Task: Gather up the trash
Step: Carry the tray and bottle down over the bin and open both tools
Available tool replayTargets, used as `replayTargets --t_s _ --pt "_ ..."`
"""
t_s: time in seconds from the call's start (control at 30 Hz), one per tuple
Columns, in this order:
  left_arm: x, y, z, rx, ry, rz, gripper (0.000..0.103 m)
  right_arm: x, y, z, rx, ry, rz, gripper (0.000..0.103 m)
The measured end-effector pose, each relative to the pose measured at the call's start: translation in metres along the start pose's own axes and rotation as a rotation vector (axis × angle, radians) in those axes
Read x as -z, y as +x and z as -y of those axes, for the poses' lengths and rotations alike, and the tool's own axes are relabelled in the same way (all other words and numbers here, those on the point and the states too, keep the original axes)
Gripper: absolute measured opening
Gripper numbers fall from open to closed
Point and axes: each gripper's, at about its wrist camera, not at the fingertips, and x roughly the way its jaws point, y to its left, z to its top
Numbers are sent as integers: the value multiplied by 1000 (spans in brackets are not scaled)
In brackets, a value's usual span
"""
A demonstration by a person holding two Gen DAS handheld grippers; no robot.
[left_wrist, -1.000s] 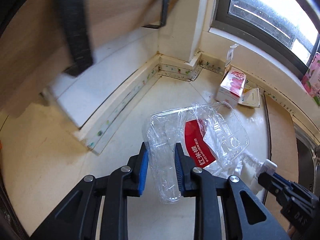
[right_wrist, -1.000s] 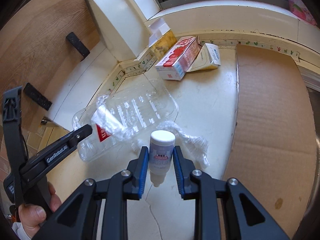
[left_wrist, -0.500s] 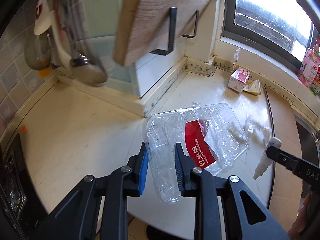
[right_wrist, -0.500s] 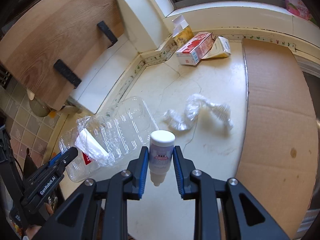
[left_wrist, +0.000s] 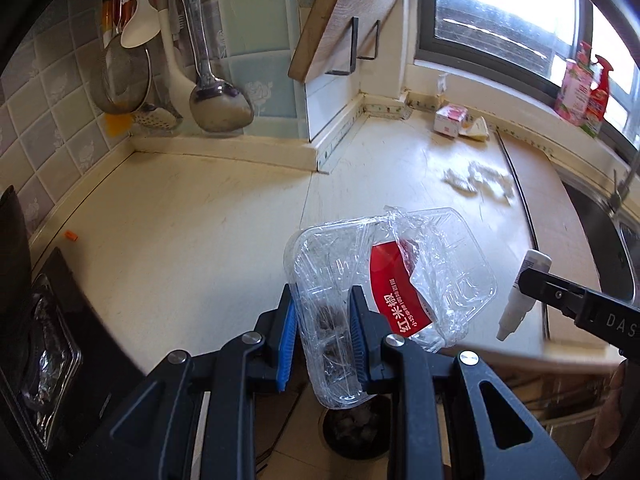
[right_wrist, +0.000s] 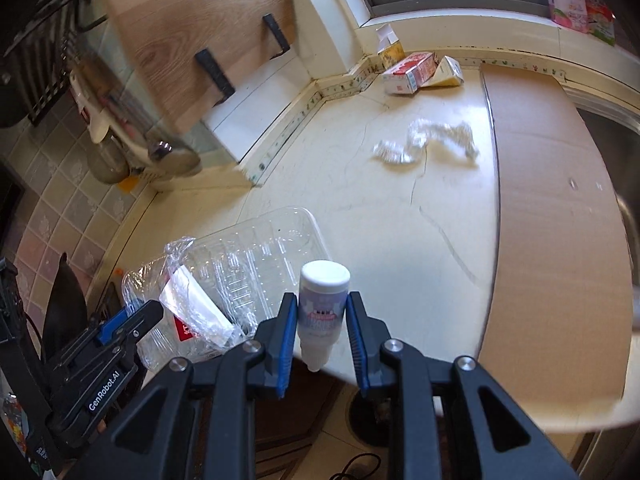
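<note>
carrying tray (left_wrist: 392, 276), bottle (right_wrist: 323, 312) off counter (left_wrist: 200, 232)

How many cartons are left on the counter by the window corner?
3, all in the back corner under the window: an opened yellow carton against the wall, a red-and-white carton lying beside it, and a flattened pale carton touching that one. More may be hidden.

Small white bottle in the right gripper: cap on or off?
On. The small white bottle is clamped in the right gripper, and its white cap sits closed on the far end.
</note>
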Motion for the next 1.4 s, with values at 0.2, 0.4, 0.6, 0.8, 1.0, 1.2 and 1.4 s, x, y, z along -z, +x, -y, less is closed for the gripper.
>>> replayTargets --t_s 0.2,0.4,0.6,0.8,1.0,1.2,1.4 --pt "52 -37 0 -2 100 2 23 70 -17 -15 32 12 -27 25" --pt "101 -56 -4 -15 162 -67 23 121 0 -13 56 19 -156 25" --pt "150 -19 -7 -64 123 -219 24 151 48 8 53 -26 -269 25" --pt "223 73 8 -124 110 -353 24 193 134 46 68 -69 -372 25" --pt "304 188 27 -165 64 -474 24 253 237 90 81 -117 -495 25" --pt "359 278 45 -194 60 -519 29 290 321 135 108 -132 -557 25" --pt "385 329 57 -198 49 -567 42 299 367 163 118 -139 -591 26"
